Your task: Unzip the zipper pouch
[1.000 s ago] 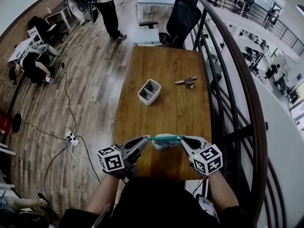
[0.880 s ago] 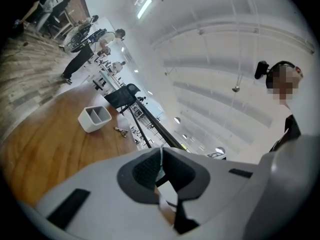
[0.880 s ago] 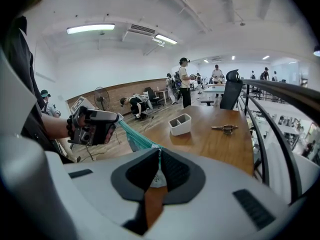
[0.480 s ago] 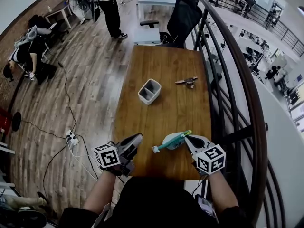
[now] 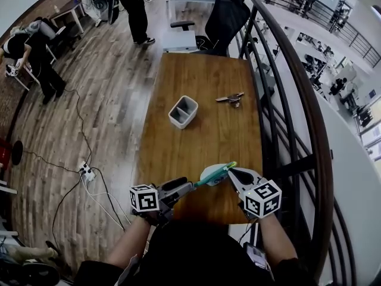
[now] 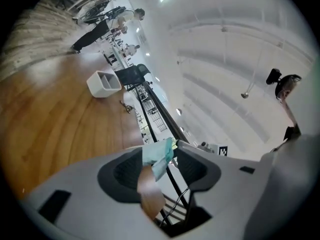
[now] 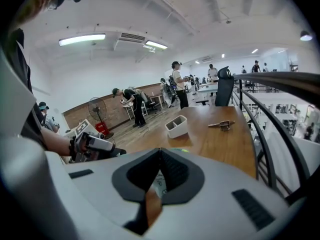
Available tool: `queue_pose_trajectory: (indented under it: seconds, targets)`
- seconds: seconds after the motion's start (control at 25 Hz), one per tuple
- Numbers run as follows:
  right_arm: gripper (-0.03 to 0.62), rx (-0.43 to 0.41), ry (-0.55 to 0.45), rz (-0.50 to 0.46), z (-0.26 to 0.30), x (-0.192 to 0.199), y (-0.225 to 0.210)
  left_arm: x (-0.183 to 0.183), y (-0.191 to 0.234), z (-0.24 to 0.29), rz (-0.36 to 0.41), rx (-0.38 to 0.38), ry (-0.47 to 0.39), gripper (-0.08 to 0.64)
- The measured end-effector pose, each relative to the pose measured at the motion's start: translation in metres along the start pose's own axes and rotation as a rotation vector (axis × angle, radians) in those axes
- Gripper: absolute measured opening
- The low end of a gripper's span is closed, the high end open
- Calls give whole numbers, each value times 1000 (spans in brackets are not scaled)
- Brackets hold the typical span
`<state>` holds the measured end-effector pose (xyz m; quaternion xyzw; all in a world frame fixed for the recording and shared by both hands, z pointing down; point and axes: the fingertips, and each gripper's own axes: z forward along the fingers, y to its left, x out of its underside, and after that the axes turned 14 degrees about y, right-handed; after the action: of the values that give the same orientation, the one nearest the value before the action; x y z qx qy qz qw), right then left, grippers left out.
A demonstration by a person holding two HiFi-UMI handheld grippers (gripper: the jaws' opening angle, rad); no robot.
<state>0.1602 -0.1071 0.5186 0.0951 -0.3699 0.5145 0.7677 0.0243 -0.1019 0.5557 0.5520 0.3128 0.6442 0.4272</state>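
The right gripper [image 5: 233, 174] is clamped on the zipper pouch [image 5: 214, 174]. The left gripper's [image 5: 188, 188] jaws, just opened, stand apart around its free end. Centre that end between them before closing.

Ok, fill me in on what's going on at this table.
A person is working a teal zipper pouch with two handheld grippers over the near edge of a wooden table. The right gripper is shut on one end of the pouch. The left gripper has just been opening its jaws, and the pouch's other end sits between them, unclamped. How far the zipper is undone cannot be made out.
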Motion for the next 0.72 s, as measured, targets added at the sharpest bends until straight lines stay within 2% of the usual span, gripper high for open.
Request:
queue_pose_trajectory:
  seconds: [0.32, 0.36, 0.44, 0.48, 0.64, 0.72]
  targets:
    - [-2, -2, -4, 21, 0, -2, 0, 10, -9, 20, -15, 68, 81, 207]
    - [-2, -2, -4, 23, 0, -2, 0, 12, -12, 22, -7, 75, 101, 182]
    - [-2, -2, -4, 28, 0, -2, 1, 13, -17, 24, 10, 77, 121, 50]
    - [-3, -2, -3, 30, 0, -2, 1, 12, -19, 23, 10, 77, 115, 28]
    - [-2, -13, 5, 20, 0, -1, 3, -6, -19, 9, -20, 65, 33, 25]
    - [0, -22, 18, 9, 3, 2, 4, -15, -18, 2, -1, 38, 6, 23]
